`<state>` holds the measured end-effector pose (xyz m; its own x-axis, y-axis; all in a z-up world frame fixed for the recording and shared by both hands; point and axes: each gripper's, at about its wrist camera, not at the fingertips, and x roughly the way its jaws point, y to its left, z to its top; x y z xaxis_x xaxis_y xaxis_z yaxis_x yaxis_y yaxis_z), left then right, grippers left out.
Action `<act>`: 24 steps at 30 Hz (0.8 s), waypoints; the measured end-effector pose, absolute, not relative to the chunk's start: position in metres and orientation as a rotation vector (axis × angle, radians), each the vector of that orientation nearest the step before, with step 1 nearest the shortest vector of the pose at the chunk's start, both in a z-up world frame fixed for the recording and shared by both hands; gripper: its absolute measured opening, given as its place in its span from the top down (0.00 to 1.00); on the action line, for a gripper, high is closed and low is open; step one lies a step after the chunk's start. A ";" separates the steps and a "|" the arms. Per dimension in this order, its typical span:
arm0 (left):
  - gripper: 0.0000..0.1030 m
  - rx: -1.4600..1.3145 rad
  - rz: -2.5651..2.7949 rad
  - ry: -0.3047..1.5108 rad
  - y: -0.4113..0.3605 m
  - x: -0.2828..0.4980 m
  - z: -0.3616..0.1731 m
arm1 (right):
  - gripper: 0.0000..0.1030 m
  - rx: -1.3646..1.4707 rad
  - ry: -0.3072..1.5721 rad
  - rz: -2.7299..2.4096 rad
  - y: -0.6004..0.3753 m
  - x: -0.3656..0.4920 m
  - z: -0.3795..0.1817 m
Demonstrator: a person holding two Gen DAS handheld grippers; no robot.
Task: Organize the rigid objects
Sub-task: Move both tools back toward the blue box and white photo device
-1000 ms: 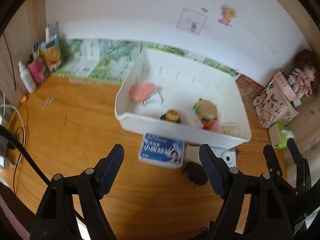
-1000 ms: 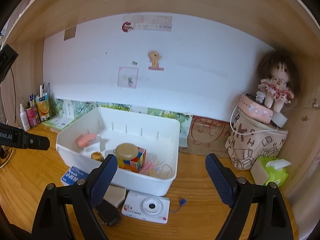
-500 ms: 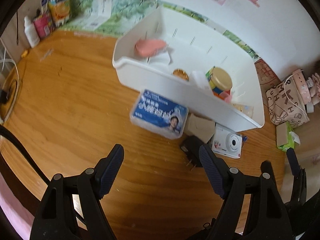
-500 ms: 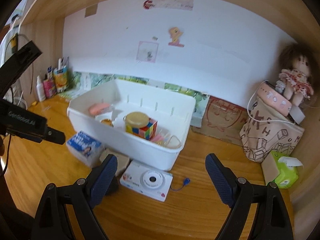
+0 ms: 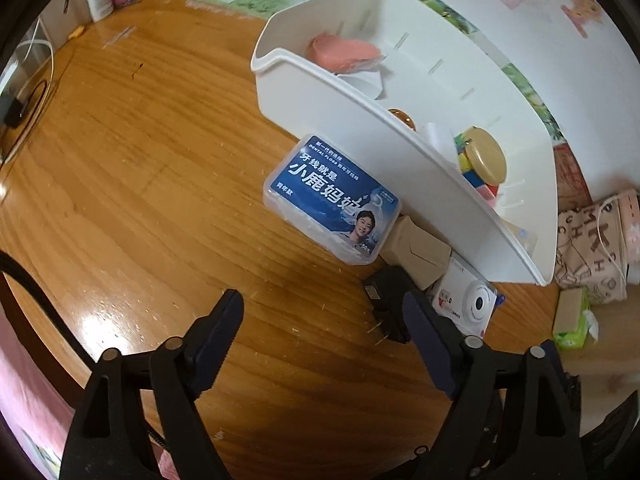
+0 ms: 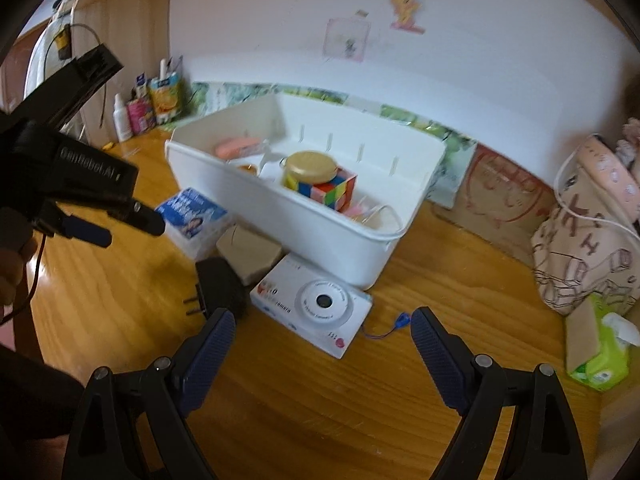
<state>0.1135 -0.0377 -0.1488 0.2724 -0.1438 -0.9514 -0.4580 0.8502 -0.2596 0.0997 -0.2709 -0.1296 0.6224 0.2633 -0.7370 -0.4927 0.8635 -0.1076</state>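
Rigid objects lie in a row on the wooden desk (image 5: 132, 184) along the near wall of a white bin (image 6: 320, 232), which stands toward the desk's back edge by the white wall. At the left of the row is a clear floss box (image 5: 332, 200) with a blue label, touching the bin. Next comes a tan cardboard box (image 5: 418, 254), then a black plug adapter (image 6: 220, 284) with its prongs pointing away from the bin, then a white toy camera (image 6: 312, 304) lying lens-up just beside the bin's near corner, a blue-tipped cord trailing from it. Inside the bin sit a pink oval thing (image 5: 344, 50) at one end, and a gold-lidded jar (image 6: 310, 168) resting against a colourful puzzle cube (image 6: 334, 190) toward the other.

The left gripper (image 5: 322, 316) hangs over bare desk in front of the floss box and the adapter; its jaws are opening, with nothing between them. The right gripper (image 6: 322, 334) hovers in front of the camera with its jaws spread wide and empty. Near the desk's right edge stand a patterned bag (image 6: 580, 256) and a green tissue pack (image 6: 600, 352); small bottles (image 6: 140, 114) cluster in the back left corner.
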 end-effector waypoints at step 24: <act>0.10 -0.398 0.319 1.367 -0.029 0.184 -0.177 | 0.13 -0.372 0.844 0.526 -0.258 0.144 -0.188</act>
